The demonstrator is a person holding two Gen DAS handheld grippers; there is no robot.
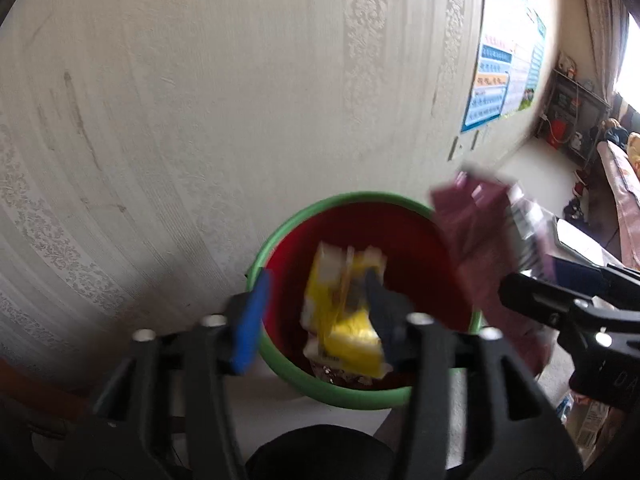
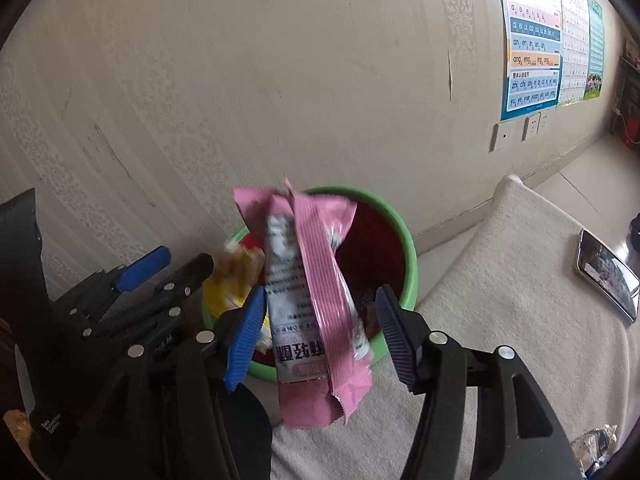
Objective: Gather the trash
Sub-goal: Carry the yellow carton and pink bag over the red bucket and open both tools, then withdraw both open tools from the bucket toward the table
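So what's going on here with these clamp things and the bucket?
A person is tidying up trash with two hand-held grippers over a green-rimmed bin by the wall. The left gripper has its jaws apart, with a yellow wrapper loose between them, over the bin's mouth. The right gripper is also open, a pink wrapper between its jaws without either pad pressing on it. Both pieces look released, about to land in the bin.
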